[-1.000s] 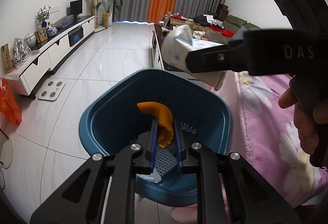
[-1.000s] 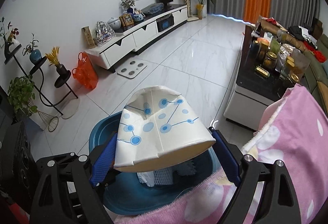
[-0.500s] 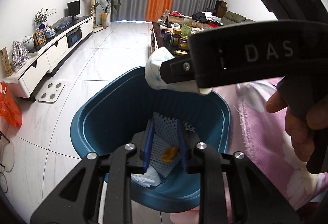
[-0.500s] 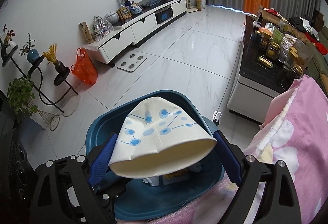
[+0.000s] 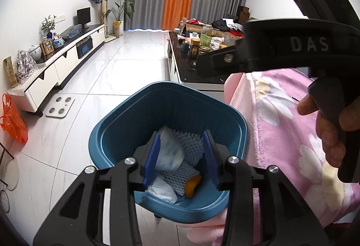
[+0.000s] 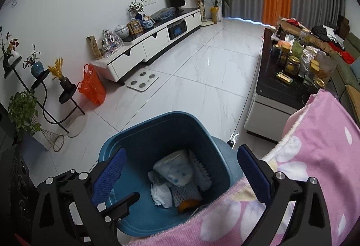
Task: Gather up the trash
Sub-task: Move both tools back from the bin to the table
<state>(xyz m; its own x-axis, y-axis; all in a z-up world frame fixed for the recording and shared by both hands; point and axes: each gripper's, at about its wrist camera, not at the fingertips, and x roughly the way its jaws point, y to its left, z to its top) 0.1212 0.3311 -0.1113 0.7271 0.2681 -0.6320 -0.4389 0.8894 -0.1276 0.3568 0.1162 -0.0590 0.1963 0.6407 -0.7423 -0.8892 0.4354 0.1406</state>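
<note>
From my left wrist cam the left gripper (image 5: pixel 181 157) is still opening with nothing pinched, right over the blue bin (image 5: pixel 126 117); the paper cup (image 5: pixel 167 151) lies on its side by the far-left wall, long axis leaning toward the far rim, and my worry is clipping that rim pulling out. Right wrist cam: the right gripper (image 6: pixel 180 176) gapes wide and empty, cup (image 6: pixel 175 169) mid-bin, and the pink blanket (image 6: pixel 315 156) overhanging the near rim could snag.
</note>
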